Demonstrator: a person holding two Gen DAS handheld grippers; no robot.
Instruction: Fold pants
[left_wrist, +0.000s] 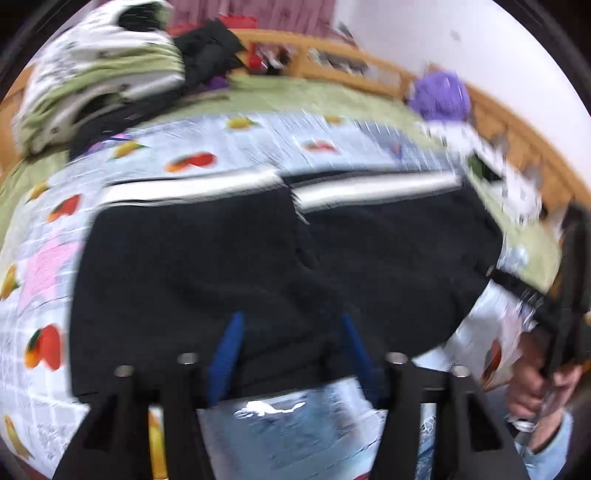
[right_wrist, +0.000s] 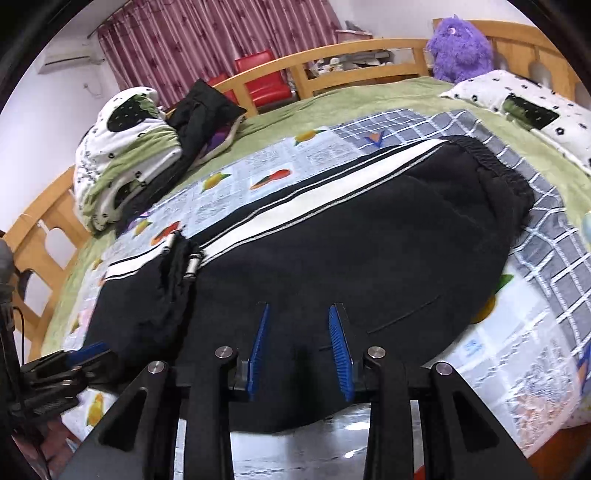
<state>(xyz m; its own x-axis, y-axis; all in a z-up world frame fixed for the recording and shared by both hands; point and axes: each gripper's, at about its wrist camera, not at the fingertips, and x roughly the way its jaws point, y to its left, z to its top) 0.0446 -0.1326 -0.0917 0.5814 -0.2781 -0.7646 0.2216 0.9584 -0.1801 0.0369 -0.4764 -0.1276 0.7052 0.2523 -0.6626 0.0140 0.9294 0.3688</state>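
Spread flat on the fruit-print sheet (right_wrist: 288, 158) were the black pants (right_wrist: 332, 236) (already doubled once, it was judged), with left gripper (left_wrist: 291, 354) and right gripper (right_wrist: 299, 350) both parted, nothing gripped, poised over the near edge.

Two wrist fisheyes, both angled down over the near edge of a bed

The left wrist view, blurred, looks along the left gripper (left_wrist: 291, 347) at the black pants (left_wrist: 258, 266) close ahead, with the other gripper (left_wrist: 569, 295) at its right. The right wrist view, sharp, looks past the right gripper (right_wrist: 299, 347) over the same pants (right_wrist: 369, 240), the left gripper (right_wrist: 85, 350) low to its left. Both share the fruit-print sheet (left_wrist: 207, 144), wooden headboard (right_wrist: 354, 51) and purple plush toy (right_wrist: 461, 48) beyond.
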